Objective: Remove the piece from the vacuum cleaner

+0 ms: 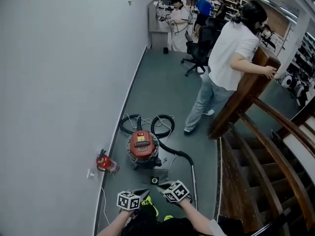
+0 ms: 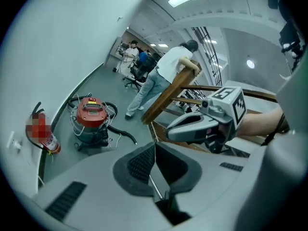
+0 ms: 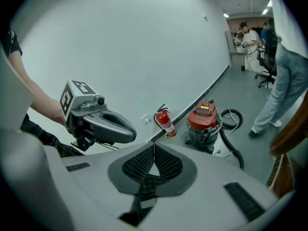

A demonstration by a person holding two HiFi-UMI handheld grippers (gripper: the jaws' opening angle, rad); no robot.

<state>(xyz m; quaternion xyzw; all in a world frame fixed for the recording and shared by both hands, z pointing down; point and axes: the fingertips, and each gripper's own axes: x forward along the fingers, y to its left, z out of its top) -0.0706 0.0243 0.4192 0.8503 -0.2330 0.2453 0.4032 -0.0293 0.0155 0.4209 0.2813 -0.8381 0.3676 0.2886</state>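
vacuum cleaner (image 1: 142, 149): red, on floor near left wall, far from both tongs. left tongs (image 2: 155, 160), right tongs (image 3: 154, 163): closed, empty. advice: approach, open wide, grip hose (image 1: 183, 155) squarely.

Left hand-held gripper (image 1: 142, 194) and right hand-held gripper (image 1: 165, 187): side by side, jaws closed, empty, forearms extended forward.

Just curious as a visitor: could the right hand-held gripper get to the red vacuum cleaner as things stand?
Probably yes: open floor lies between the right hand-held gripper and the vacuum cleaner, though its jaws are shut.
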